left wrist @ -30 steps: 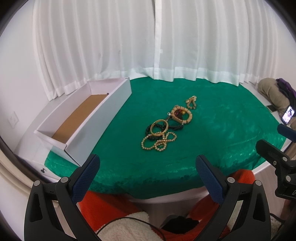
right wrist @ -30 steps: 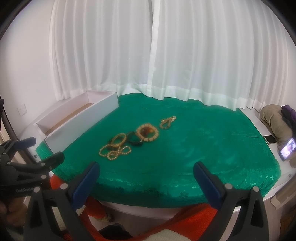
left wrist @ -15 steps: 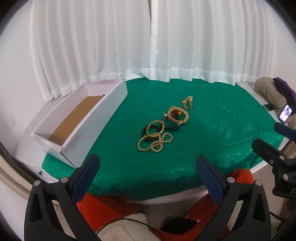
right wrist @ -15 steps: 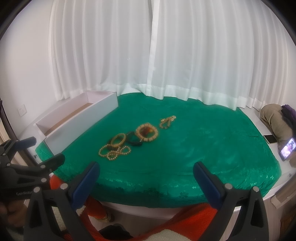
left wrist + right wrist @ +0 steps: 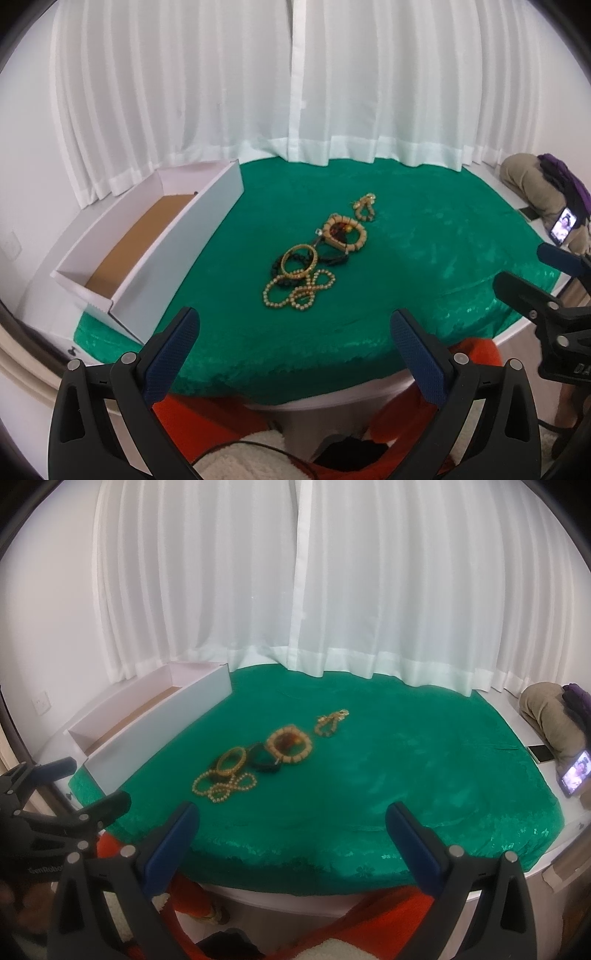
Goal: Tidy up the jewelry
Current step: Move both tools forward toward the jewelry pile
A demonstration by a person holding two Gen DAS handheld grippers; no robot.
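Left wrist view: your left claw [image 5: 294, 334] gapes wide, holding nothing, short of the green tabletop [image 5: 424, 236]. Your right claw [image 5: 291, 829] is spread too. Ahead, the pearl necklace [image 5: 299, 291], then the gold bangle [image 5: 298, 260], the wooden bead bracelet [image 5: 345, 232]; the white box [image 5: 177, 240] sits left.

Soft curtain-filtered daylight, fisheye-warped, dark-vignetted edges

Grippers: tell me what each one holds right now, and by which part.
Nothing is held. The left gripper and the right gripper are both open, short of the green cloth. The pearl necklace and the gold bangle lie untouched.
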